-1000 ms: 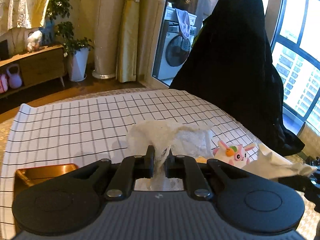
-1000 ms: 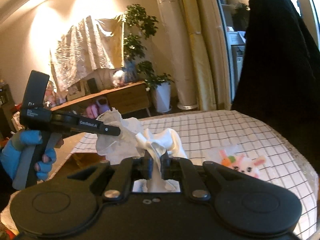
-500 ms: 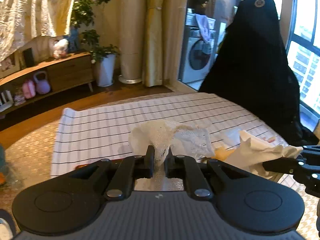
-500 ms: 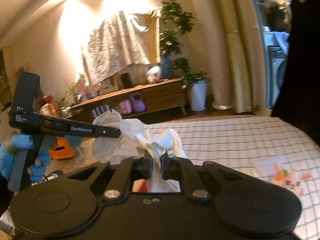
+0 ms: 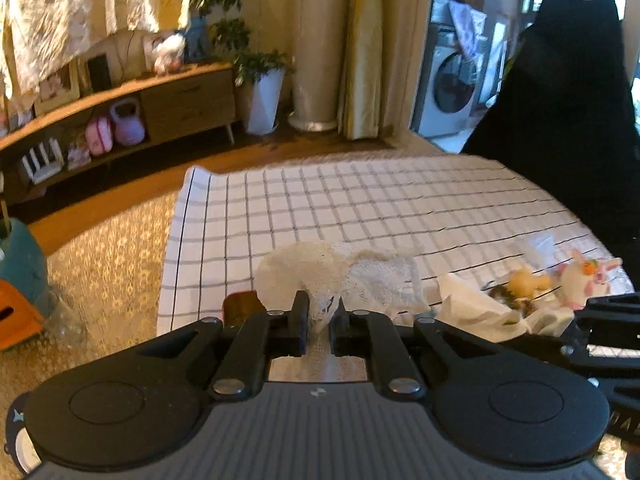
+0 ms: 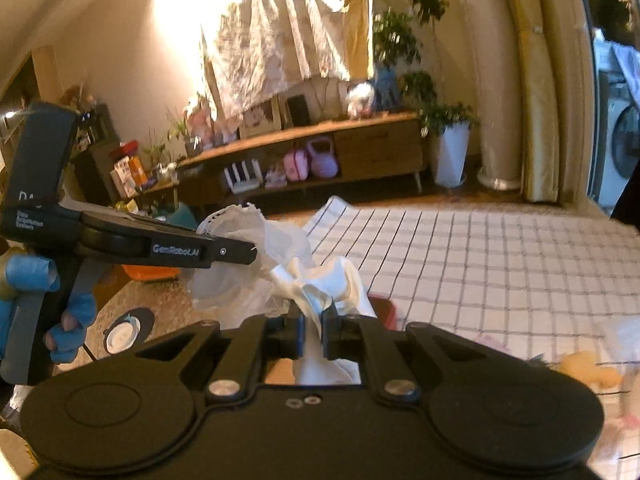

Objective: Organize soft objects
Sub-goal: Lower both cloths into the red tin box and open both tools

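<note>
- Left gripper: fingers nearly closed, pinching one cream lace cloth. The cloth bunches ahead of the fingers, over the near edge of the checked cloth.
- Right gripper: fingers nearly closed, pinching one smooth white cloth. It rises in a crumpled peak above the fingers and hangs below them, just beside the lace cloth.
- Count of held soft items: two, one per gripper. In the right wrist view the left gripper enters from the left edge, gripped by a hand in a blue glove.
- Checked cloth: one, white with a dark grid, spread flat; its far left corner is slightly lifted. Most of its surface beyond the lace cloth is bare, leaving open room toward its far edge.
- Soft toys on the checked cloth, at its near right edge: one pale rabbit-like toy with pink ears, and one yellow toy just beside it. One small clear packet lies just behind them.
- One reddish-brown tray shows in part at the near left edge of the checked cloth, under the held cloths; its contents cannot be told.
- One black draped shape stands against the far right edge of the checked cloth, closing off that side.
- Patterned carpet lies left of the checked cloth, with one orange bin at its edge.
</note>
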